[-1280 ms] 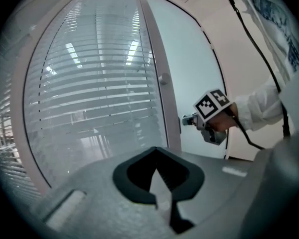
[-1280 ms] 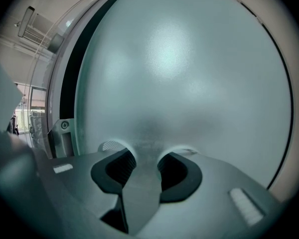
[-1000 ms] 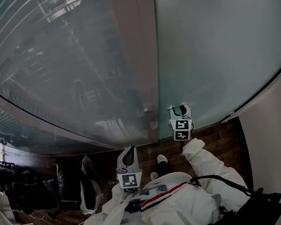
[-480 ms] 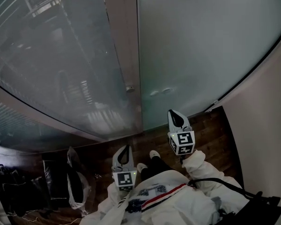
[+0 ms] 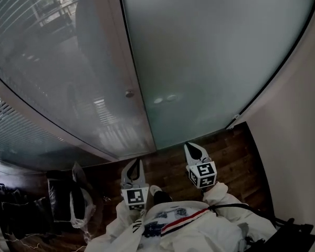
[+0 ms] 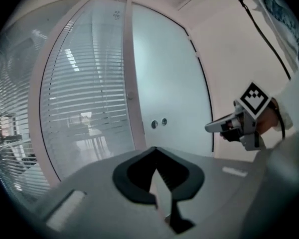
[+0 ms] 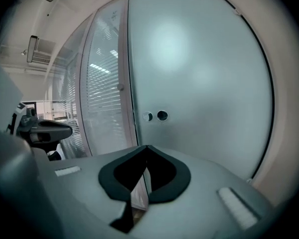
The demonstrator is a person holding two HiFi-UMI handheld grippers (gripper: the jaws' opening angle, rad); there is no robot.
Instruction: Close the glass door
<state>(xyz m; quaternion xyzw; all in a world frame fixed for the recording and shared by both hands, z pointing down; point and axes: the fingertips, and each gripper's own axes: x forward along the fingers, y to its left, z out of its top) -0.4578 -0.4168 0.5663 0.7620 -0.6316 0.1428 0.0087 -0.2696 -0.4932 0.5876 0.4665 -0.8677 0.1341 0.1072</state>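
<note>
In upper right of head view, frosted glass door (image 5: 215,62), left edge tight against pale door post (image 5: 127,77), no gap visible; judged as already closed. Near that edge, two round fittings (image 5: 164,98), no handle to be seen. At lower centre, left gripper (image 5: 137,163) and right gripper (image 5: 191,147), both held low above the wooden floor (image 5: 236,151), apart from the glass, touching nothing. Jaws of both pressed together with nothing between, probably because no grip or push needed any more. At upper left, glass partition with blinds (image 5: 37,41).
</note>
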